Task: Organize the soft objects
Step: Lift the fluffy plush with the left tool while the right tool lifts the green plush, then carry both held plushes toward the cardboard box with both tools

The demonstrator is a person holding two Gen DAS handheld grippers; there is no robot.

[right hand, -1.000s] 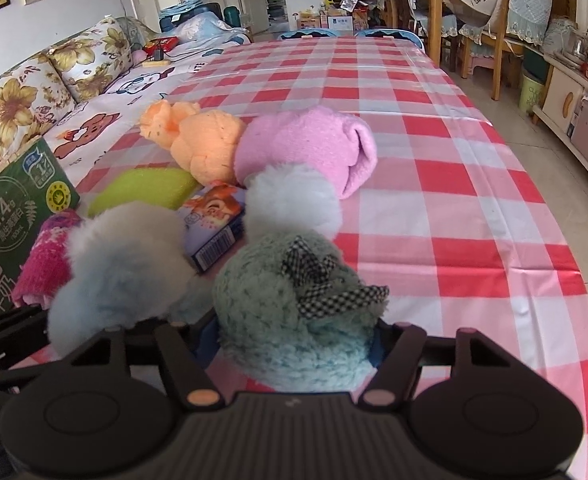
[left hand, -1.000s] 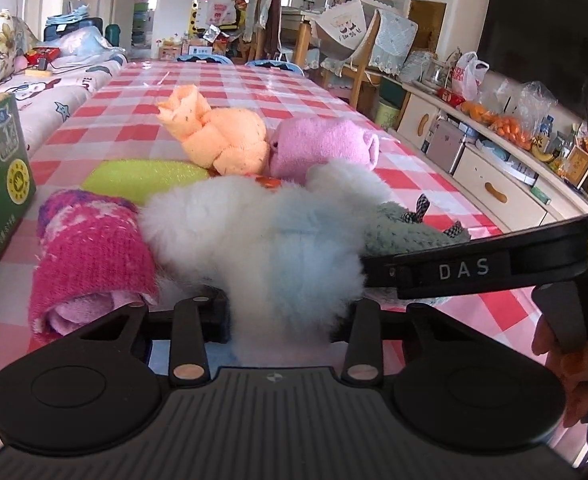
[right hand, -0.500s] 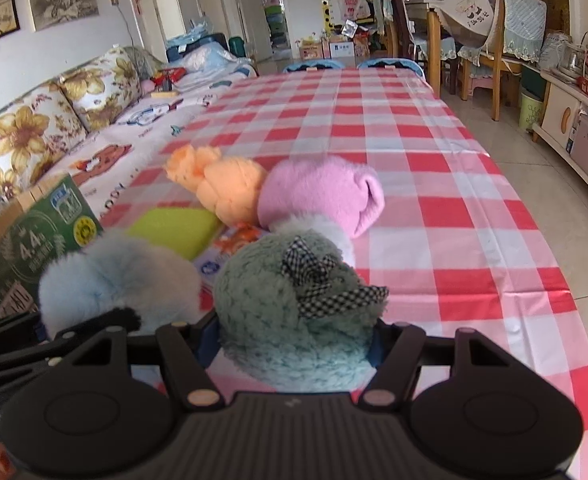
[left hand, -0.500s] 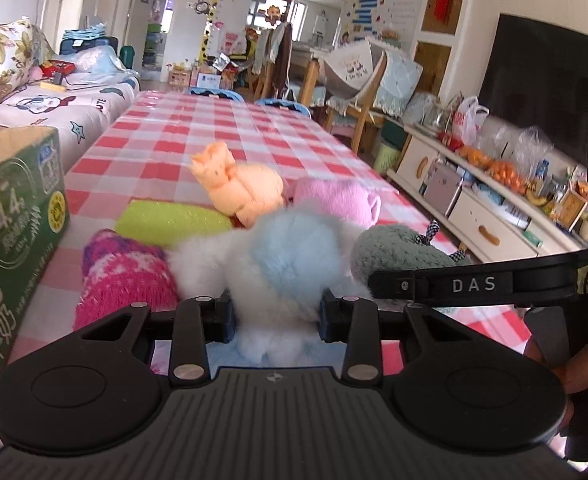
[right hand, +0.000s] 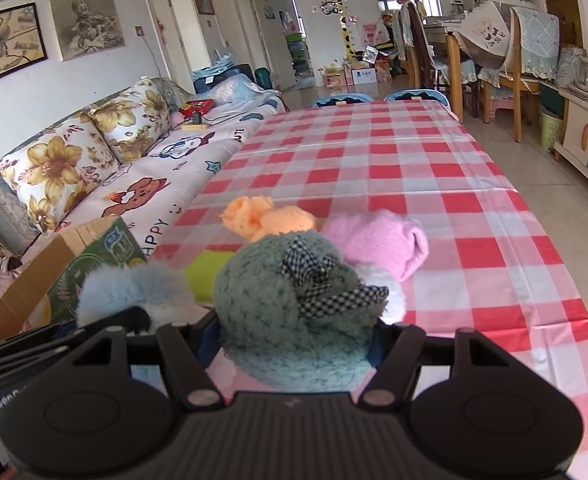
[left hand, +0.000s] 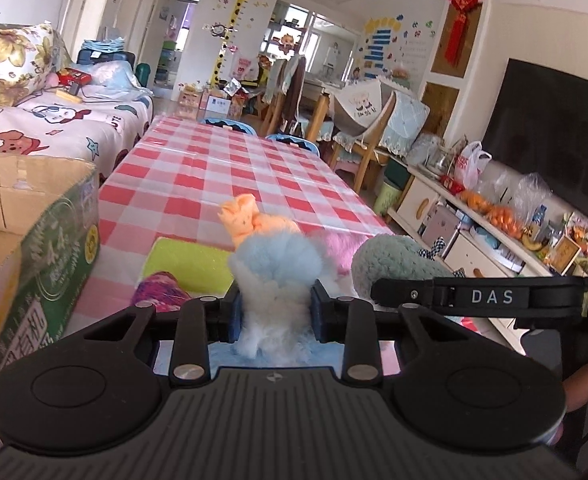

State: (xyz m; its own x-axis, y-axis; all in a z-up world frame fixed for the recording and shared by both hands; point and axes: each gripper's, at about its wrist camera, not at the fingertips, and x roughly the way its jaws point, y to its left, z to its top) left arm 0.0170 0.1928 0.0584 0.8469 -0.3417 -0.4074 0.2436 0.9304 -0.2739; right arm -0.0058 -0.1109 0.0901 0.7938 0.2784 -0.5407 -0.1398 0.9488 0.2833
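Note:
My left gripper point(left hand: 272, 312) is shut on a fluffy blue-and-white fur ball point(left hand: 276, 276) and holds it above the checked table point(left hand: 222, 176). My right gripper point(right hand: 294, 340) is shut on a green knitted hat with a checked bow point(right hand: 294, 312), also lifted; it shows in the left wrist view point(left hand: 390, 260). The fur ball shows in the right wrist view point(right hand: 130, 292). On the table lie an orange plush point(right hand: 266, 218), a pink fleece roll point(right hand: 378, 240), a yellow-green sponge point(left hand: 186, 260) and a magenta knit piece point(left hand: 158, 290).
An open cardboard box with green print point(left hand: 34, 240) stands at the table's left edge; it also shows in the right wrist view point(right hand: 94, 256). A sofa with floral cushions point(right hand: 74, 160) runs along the left. Chairs point(right hand: 514, 64) and a low cabinet point(left hand: 474, 232) are on the right.
Both grippers have risen with their objects. The left one closed tighter on the fur ball. The items on the table now sit lower and farther away in both views.

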